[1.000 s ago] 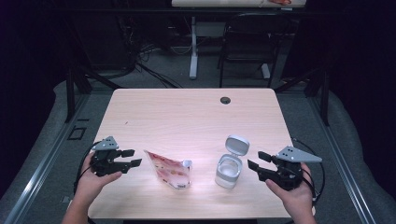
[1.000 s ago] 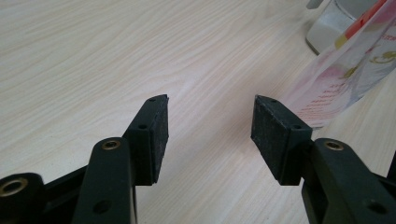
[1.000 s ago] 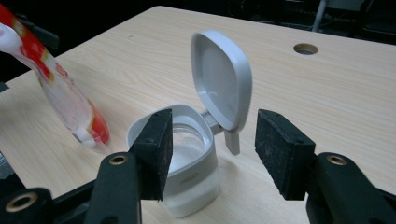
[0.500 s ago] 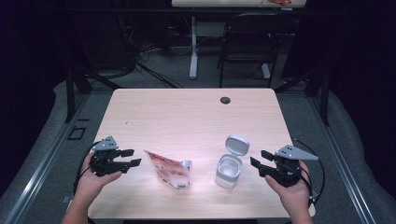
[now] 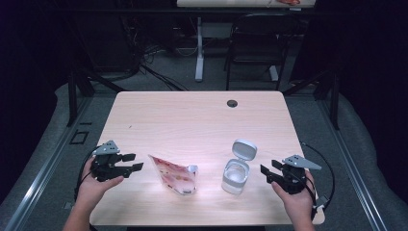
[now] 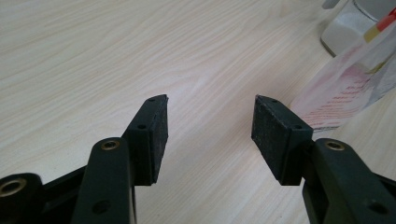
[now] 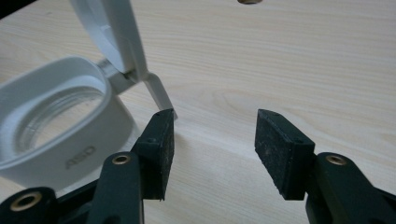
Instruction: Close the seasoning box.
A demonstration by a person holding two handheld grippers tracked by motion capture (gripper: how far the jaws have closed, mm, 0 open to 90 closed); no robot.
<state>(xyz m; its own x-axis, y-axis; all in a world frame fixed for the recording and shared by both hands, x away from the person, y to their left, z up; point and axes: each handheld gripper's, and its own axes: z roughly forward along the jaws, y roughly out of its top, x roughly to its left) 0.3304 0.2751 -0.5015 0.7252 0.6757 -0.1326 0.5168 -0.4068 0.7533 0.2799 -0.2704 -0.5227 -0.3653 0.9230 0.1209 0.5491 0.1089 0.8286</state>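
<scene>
Both claws released, holding nothing: left gripper (image 5: 131,162) onto pouch (image 5: 174,174) edge, right gripper (image 5: 267,173) steadying open-lidded container (image 5: 236,173).

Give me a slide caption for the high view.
Two open hand-held grippers, left and right, flank a plastic pouch and an open-lidded white container on a wooden table.

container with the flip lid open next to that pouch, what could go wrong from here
The container looks light, and its lid stands raised on its far side, so a nudge from the open right gripper could tip it or knock the lid shut. The pouch is thin, glossy and lies low on the table; the open left gripper may slip on it, or tear or squash it if it clamps hard.
</scene>
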